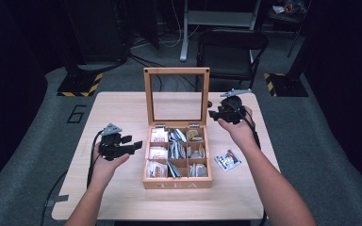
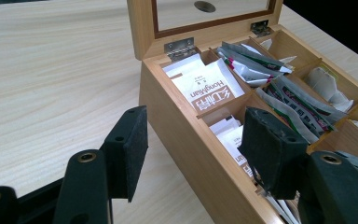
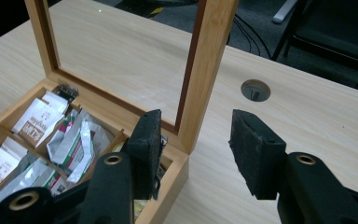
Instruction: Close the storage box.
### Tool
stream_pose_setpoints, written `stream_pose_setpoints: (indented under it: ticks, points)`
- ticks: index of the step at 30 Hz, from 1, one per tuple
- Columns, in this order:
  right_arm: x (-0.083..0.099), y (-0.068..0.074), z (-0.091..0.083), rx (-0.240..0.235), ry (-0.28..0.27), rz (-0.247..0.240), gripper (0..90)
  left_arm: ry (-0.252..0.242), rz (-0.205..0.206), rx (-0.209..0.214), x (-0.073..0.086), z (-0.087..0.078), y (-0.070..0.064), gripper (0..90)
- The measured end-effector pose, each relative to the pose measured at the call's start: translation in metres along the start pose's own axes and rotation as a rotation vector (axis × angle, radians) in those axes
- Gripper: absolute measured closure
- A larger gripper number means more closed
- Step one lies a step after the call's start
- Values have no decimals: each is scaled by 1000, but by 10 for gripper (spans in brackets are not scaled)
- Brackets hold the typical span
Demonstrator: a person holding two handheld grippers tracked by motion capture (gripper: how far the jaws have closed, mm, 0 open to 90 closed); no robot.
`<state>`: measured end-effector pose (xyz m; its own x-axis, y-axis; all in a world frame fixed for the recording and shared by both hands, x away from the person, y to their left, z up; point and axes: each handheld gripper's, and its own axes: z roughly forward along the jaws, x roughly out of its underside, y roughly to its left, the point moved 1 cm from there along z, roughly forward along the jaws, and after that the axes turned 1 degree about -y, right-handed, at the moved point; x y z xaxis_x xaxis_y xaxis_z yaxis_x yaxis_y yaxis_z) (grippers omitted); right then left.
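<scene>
A wooden tea box point(image 1: 176, 181) stands mid-table with its glass-paned lid point(image 1: 176, 70) upright. Its compartments hold several tea packets point(image 2: 207, 88). My left gripper point(image 1: 134, 144) is at the box's left side, open. In the left gripper view its jaws point(image 2: 198, 144) straddle the box's left wall point(image 2: 186, 126), with nothing gripped. My right gripper point(image 1: 213, 114) hovers by the lid's right edge, open. In the right gripper view point(image 3: 200, 149) the lid frame point(image 3: 209, 56) rises between the two pads, untouched.
One loose tea packet point(image 1: 227, 160) lies on the table point(image 1: 118, 113) to the right of the box. A round cable hole point(image 3: 255, 89) sits in the tabletop behind the lid. A black folding chair point(image 1: 231, 44) stands beyond the far edge.
</scene>
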<state>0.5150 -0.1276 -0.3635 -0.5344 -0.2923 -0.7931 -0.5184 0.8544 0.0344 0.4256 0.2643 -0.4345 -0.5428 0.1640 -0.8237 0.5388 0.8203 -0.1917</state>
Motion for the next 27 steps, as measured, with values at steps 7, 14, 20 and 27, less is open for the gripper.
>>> stream_pose_setpoints:
  ticks: [7, 14, 20, 27]
  points:
    - [-5, -2, 12, 11, 18, -4, 544, 0, 2, 2, 0, 0, 0, 410]
    - [-6, -2, 29, 17, 24, -13, 537, 9, 5, 4, 1, 1, -1, 410]
    - [-5, -4, 44, 20, 31, -13, 517, 7, -3, 3, 2, 2, 0, 410]
    - [-1, -7, 58, 32, 37, -11, 507, 2, -2, 3, 2, 3, 0, 410]
